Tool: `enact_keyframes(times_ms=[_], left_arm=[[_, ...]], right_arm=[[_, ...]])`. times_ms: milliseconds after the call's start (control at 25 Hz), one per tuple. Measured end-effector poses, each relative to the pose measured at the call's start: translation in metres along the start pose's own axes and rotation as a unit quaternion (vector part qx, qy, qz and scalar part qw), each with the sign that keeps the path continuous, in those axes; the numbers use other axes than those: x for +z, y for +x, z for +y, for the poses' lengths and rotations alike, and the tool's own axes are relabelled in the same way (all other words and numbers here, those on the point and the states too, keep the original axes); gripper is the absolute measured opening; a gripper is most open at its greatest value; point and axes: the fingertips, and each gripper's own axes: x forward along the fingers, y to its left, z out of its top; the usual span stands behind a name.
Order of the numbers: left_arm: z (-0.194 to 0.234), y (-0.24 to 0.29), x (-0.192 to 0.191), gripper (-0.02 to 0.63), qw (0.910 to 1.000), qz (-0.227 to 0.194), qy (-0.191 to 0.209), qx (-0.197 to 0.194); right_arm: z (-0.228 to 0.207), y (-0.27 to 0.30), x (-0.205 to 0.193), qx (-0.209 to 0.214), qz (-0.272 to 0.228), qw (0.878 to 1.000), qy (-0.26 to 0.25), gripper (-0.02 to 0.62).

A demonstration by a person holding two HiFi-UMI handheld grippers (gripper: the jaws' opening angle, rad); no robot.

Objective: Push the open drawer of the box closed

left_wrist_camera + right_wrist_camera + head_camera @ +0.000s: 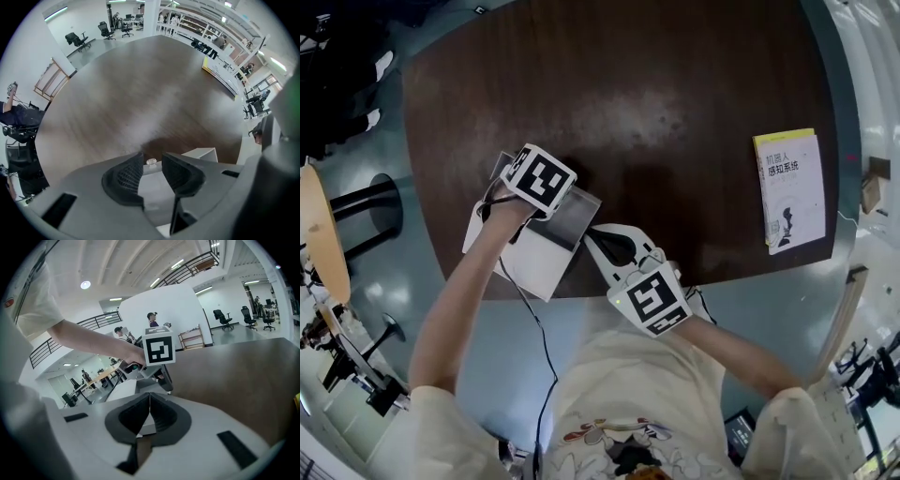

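Pointing down: the left tool (542,184) stands over the open drawer (570,221), its marker cube turned up to the head view.
Left tool jaws: they stand apart with a narrow gap between them, and the pads press on nothing.
Knob: a small pale knob (151,161) shows in that gap, just past the tips, with a white surface of the box around it.
Right tool: the right tool (614,246) lies low at the desk's near edge and is aimed at the drawer's right side. It is just beside the drawer, and I cannot tell whether it touches.
Right tool jaws: they are closed tip against tip and hold nothing.
Box: the white box (511,261) sits on the near-left part of the desk, close to the near edge.
Drawer: it is drawn out of the box's far-right side as the head view shows it, and its grey inside is exposed.
Desk: the desk (656,94) is dark brown wood with a rounded outline.
Book: a white book (789,190) with a yellow strip lies flat near the desk's right edge, well apart from the box.
Cable: a thin dark cable (539,328) runs from the left tool across the box and down off the desk.
Right gripper view: the person's hand (129,354) holds the left tool above the white box.
Background: office chairs (77,40) stand on the floor beyond the desk.
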Motion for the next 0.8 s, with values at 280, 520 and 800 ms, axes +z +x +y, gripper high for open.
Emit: enact_keyframes(times_ms=[280, 520, 800], left_arm=[[0.000, 0.012, 0.003, 0.130, 0.9997, 0.020, -0.003, -0.012], [0.002, 0.017, 0.004, 0.032, 0.9999, 0.009, -0.008, 0.006], [0.001, 0.016, 0.003, 0.020, 0.9999, 0.003, -0.009, 0.004]], right_arm=[[0.004, 0.002, -0.007, 0.010, 0.013, 1.000, -0.004, 0.007], [0.004, 0.002, -0.010, 0.009, 0.018, 1.000, -0.003, 0.007], [0.007, 0.002, -0.010, 0.005, 0.020, 1.000, -0.003, 0.007]])
